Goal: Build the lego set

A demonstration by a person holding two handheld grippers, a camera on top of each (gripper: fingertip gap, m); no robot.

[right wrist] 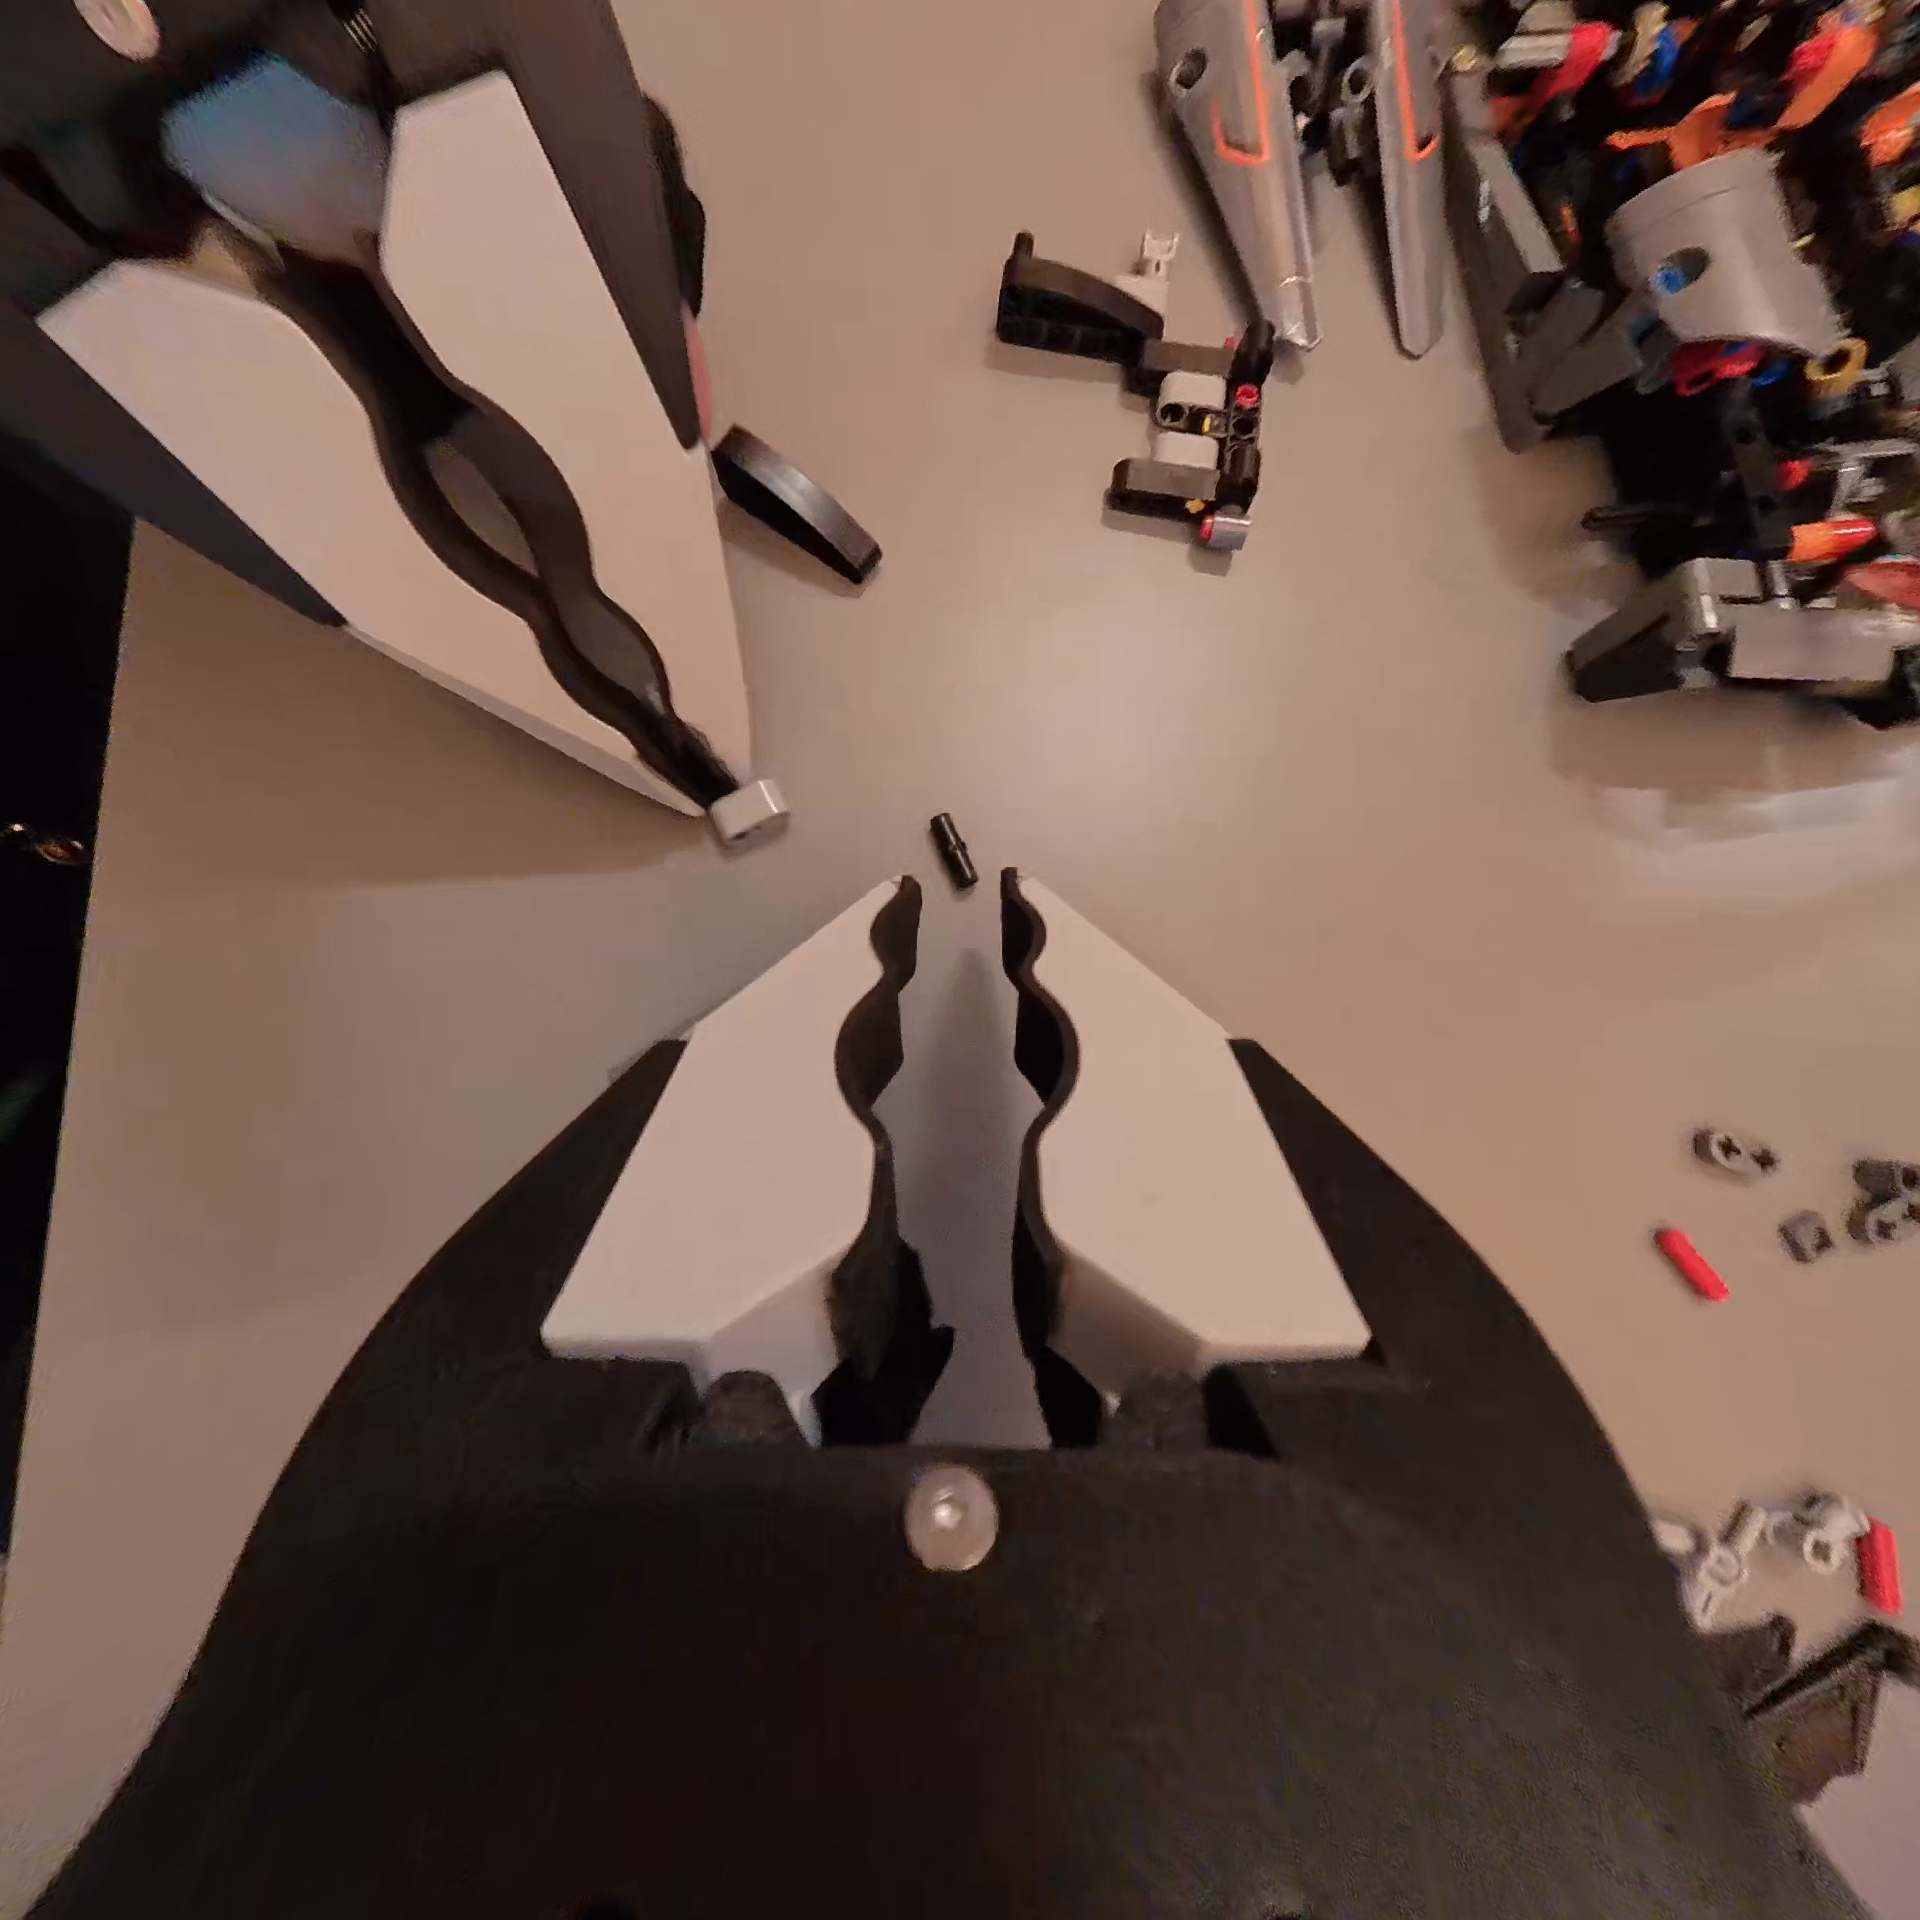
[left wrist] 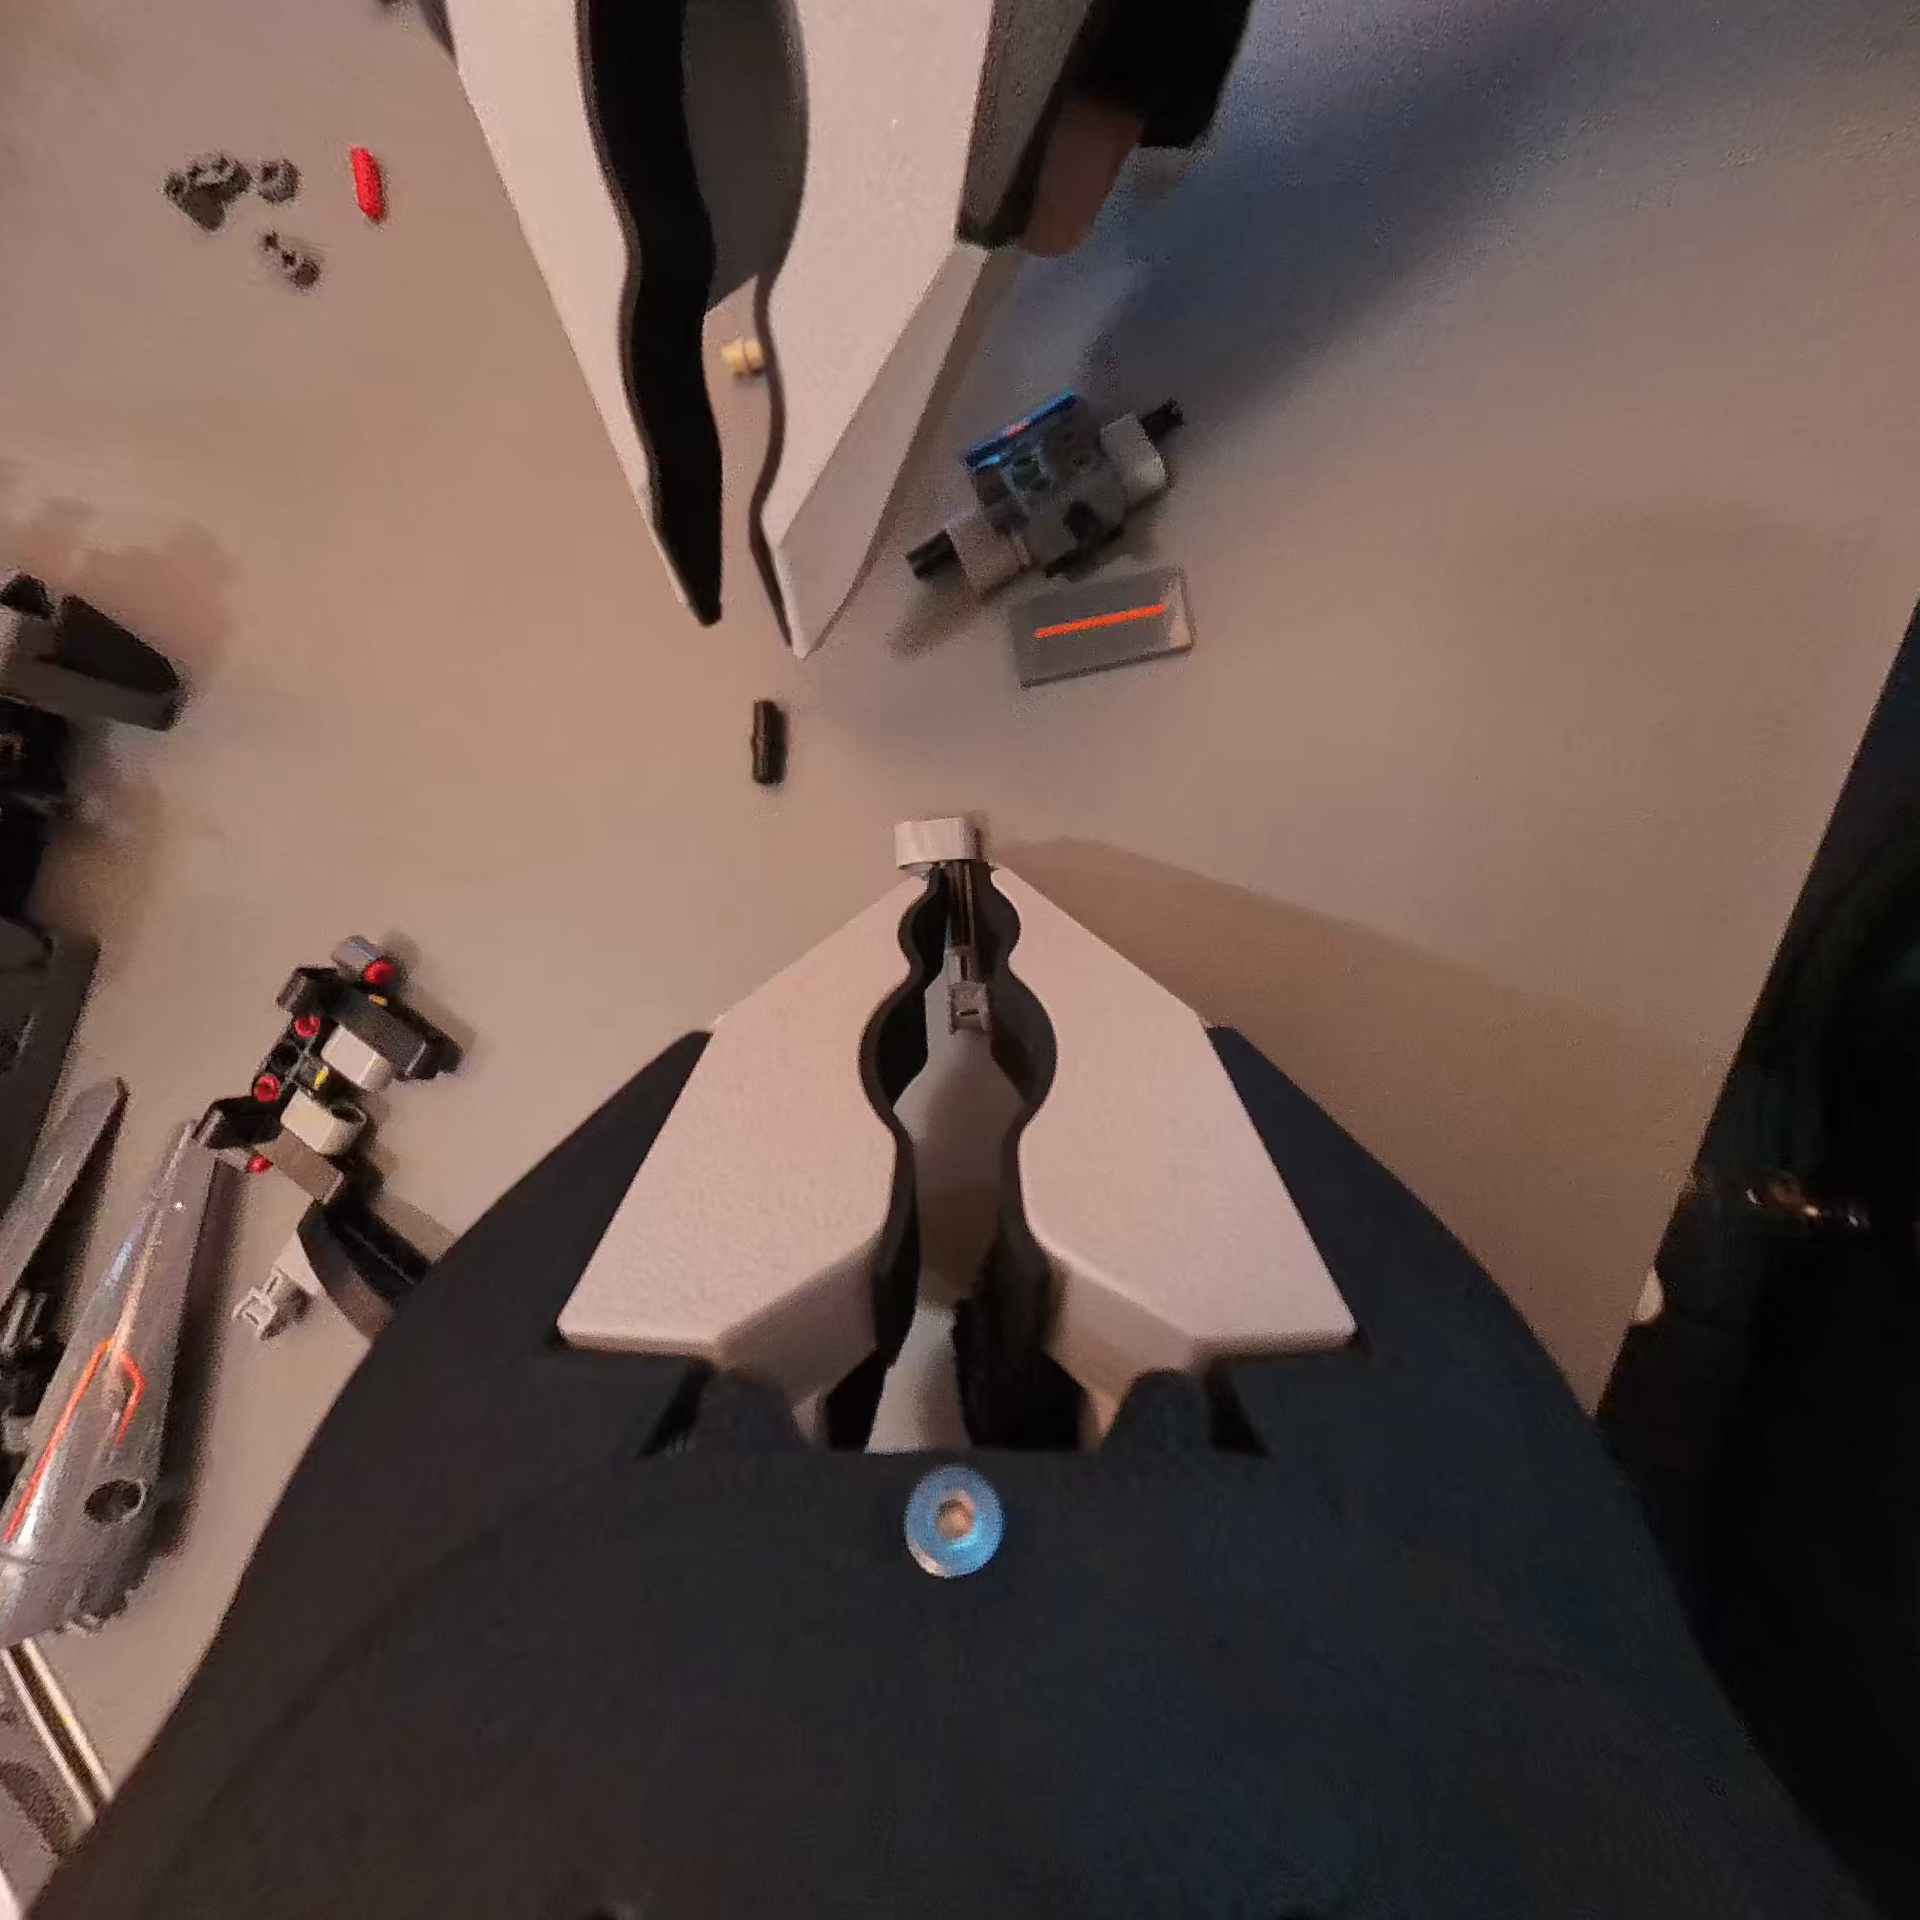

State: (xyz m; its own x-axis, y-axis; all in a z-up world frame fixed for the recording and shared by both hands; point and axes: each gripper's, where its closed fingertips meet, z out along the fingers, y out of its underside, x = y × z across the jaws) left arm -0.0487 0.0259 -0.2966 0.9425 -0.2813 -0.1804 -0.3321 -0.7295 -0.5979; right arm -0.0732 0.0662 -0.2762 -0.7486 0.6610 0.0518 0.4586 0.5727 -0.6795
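lego parts lie spread over a pale table (right wrist: 1195, 748), and the step in hand looks like joining a black pin (right wrist: 954, 851) to a small grey beam piece (left wrist: 937, 841). the left gripper (left wrist: 951, 878) has its fingers closed on that grey piece, which sticks out beyond the tips just above the table. the right gripper (right wrist: 961, 883) has its fingers parted, empty, with the pin lying on the table just ahead of the gap between the tips. the half-built model (right wrist: 1714, 364) sits well apart at the far right of the right wrist view, with a smaller black and grey sub-assembly (right wrist: 1195, 416) near it and loose bits (right wrist: 1849, 1210) off to the side. next, the right fingers probably need to straddle the pin and close on it squarely; it is tiny and round, so it could roll or twist away. then pin and hole must line up.
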